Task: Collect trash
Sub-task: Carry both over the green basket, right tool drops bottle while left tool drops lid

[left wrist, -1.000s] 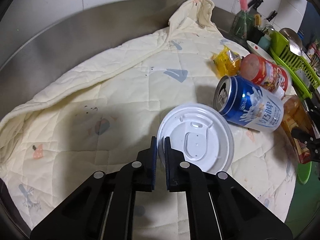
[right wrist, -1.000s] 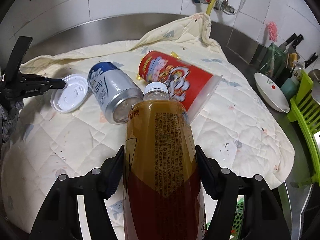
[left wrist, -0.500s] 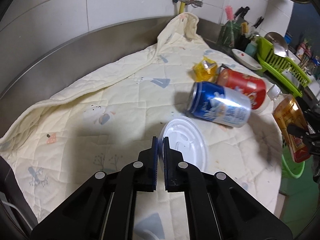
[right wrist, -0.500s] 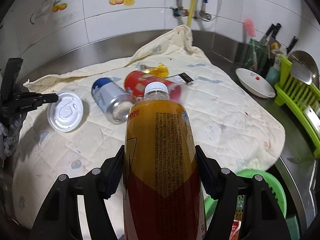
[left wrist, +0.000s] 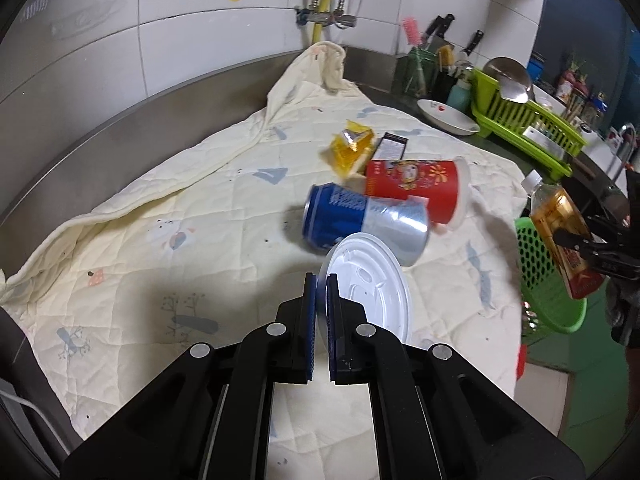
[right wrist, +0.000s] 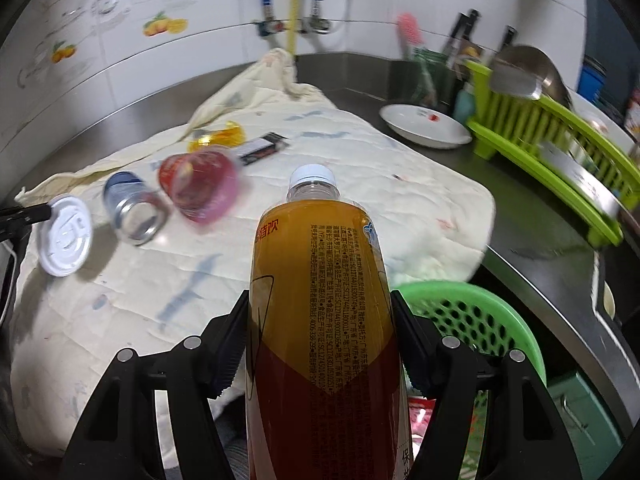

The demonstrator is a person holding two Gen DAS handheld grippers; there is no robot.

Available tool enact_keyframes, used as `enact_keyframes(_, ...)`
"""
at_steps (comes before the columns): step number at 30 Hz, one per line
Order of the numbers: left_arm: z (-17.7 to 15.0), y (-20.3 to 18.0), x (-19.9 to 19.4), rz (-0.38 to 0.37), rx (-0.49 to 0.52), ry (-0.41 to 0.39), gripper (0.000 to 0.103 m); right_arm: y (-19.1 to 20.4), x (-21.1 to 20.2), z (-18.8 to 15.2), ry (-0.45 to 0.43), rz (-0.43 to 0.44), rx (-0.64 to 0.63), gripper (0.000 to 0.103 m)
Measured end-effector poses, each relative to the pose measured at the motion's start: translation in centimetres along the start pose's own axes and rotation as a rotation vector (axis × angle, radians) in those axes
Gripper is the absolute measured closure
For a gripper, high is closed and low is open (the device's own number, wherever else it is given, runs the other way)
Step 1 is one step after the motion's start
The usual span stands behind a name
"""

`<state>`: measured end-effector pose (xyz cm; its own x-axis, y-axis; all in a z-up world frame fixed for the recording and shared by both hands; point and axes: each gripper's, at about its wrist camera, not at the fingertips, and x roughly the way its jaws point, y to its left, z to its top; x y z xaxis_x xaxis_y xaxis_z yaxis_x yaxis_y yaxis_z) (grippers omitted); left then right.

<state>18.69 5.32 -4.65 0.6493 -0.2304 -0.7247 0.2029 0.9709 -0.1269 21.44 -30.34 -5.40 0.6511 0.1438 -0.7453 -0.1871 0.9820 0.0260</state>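
My left gripper (left wrist: 321, 280) is shut on the rim of a white plastic lid (left wrist: 370, 286) and holds it above the quilted cloth (left wrist: 168, 216); the lid also shows in the right wrist view (right wrist: 64, 236). My right gripper (right wrist: 320, 316) is shut on a bottle of amber drink (right wrist: 320, 292) with a white cap, held above the green basket (right wrist: 476, 312). In the left wrist view the bottle (left wrist: 560, 224) hangs over the basket (left wrist: 540, 280). A blue can (left wrist: 360, 224), a red cup (left wrist: 416, 186) and a yellow wrapper (left wrist: 352, 148) lie on the cloth.
A small black packet (left wrist: 392, 145) lies by the wrapper. A white dish (right wrist: 424, 126) and a green dish rack (right wrist: 552, 152) stand on the steel counter at the right. A tiled wall with pipes (left wrist: 320, 20) is behind. The basket sits below the counter's front edge.
Both grippers have risen and pulled back from the cloth. The bottle has moved right, over the green basket. The lid has been lifted off the cloth. The can and cup look blurred, rolling.
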Motion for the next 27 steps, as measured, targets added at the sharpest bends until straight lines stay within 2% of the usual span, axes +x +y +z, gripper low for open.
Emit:
enact_keyframes(6, 0.1, -1.7, -0.8, -0.022, 0.028, -0.006, 0.100, -4.1, 0.6, -2.1, 0.039, -0.080, 0.060, 0.039)
enact_keyframes(14, 1.4, -5.9, -1.6, -0.102, 0.082, -0.040, 0.100, -8.7, 2.9, -5.2, 0.110, -0.154, 0.153, 0.039)
enact_keyframes(27, 3.3, -14.3, -0.3, -0.218, 0.191, -0.038, 0.099, -11.1, 7.7, -8.1, 0.163, -0.121, 0.325, 0.038)
